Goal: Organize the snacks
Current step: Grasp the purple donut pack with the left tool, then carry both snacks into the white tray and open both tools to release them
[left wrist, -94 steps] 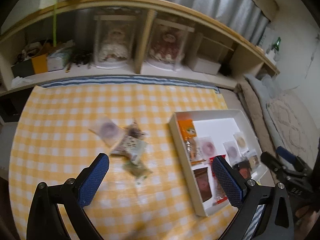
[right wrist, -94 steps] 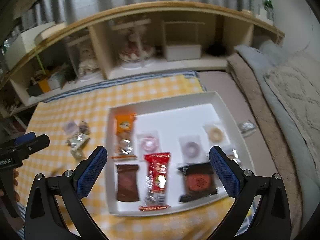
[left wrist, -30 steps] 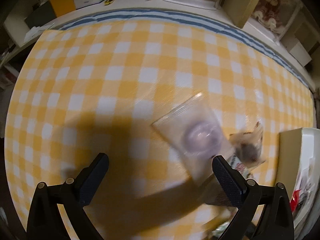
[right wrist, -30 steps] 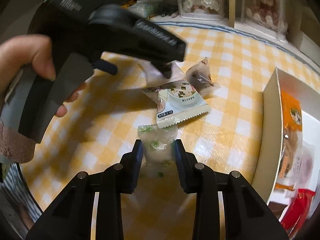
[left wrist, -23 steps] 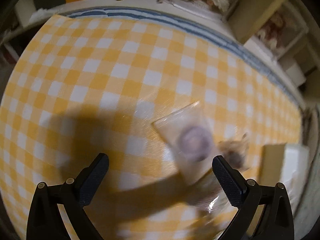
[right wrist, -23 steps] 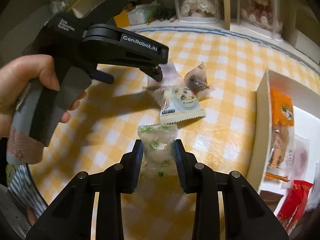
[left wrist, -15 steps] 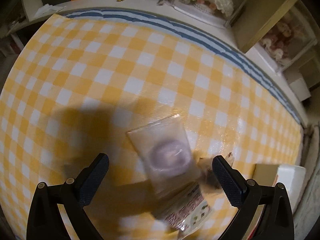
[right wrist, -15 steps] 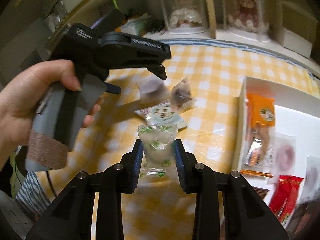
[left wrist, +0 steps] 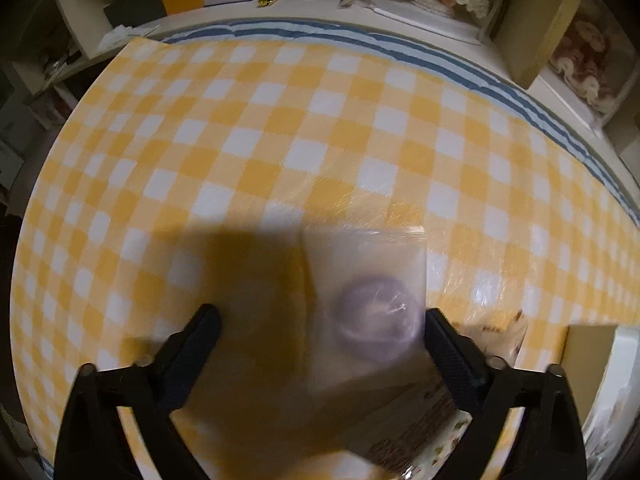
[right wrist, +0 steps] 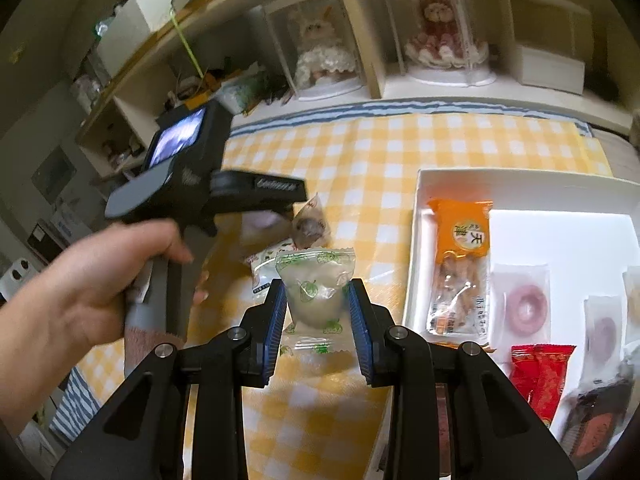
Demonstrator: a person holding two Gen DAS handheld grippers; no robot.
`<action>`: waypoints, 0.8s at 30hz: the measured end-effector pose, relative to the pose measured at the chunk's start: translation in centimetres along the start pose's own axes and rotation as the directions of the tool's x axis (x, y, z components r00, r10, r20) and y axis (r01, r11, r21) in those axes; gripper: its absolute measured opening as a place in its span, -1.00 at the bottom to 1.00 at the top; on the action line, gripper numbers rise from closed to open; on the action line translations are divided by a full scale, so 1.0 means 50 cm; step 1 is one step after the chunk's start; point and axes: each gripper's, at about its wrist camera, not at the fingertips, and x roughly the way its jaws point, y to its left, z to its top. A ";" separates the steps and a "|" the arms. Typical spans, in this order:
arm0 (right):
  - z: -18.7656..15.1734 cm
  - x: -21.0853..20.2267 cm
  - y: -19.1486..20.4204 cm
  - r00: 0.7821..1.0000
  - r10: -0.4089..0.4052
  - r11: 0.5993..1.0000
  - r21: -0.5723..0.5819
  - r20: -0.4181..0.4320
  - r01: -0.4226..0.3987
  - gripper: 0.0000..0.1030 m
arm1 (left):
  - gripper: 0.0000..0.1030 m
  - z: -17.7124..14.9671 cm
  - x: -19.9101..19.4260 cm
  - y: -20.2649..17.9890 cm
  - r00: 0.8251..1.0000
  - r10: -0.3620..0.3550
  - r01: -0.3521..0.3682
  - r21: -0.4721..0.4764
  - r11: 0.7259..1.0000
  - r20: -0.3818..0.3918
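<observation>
In the left wrist view a clear packet with a purple ring snack lies flat on the yellow checked cloth. My left gripper points down over it with its jaws closing. The packet sits between the fingers, close to the right one, and the left finger is well clear of it. My right gripper is shut on a white candy in a clear green-leaf wrapper, held above the cloth left of the white tray.
The tray holds an orange packet, a pink ring packet, a red packet and a dark one. A brown snack and a white printed packet lie by the left gripper's body. Shelves with clutter stand behind.
The left gripper shifted until the purple-ring packet came between its fingers, which have narrowed. The right gripper lifted the candy off the cloth and carried it nearer the tray.
</observation>
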 end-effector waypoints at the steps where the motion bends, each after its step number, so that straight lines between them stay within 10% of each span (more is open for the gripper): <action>1: 0.000 -0.002 -0.001 1.000 0.000 1.000 0.002 0.003 0.000 -0.38 | 0.57 -0.003 -0.007 0.007 1.000 0.003 -0.003 0.003 1.000 0.004; 4: 0.002 -0.011 0.000 1.000 -0.002 1.000 0.007 0.012 0.002 -0.38 | -0.09 -0.004 -0.033 0.023 1.000 -0.015 0.015 0.004 1.000 0.018; 14: -0.002 -0.045 0.002 0.999 -0.012 1.000 0.004 0.048 0.012 -0.38 | -0.11 -0.038 -0.116 0.067 0.981 -0.165 0.156 0.087 0.984 0.105; 24: 0.017 -0.107 -0.022 0.992 -0.039 0.999 0.020 0.120 0.037 -0.38 | -0.11 -0.128 -0.296 0.099 0.918 -0.309 0.271 0.173 0.947 0.249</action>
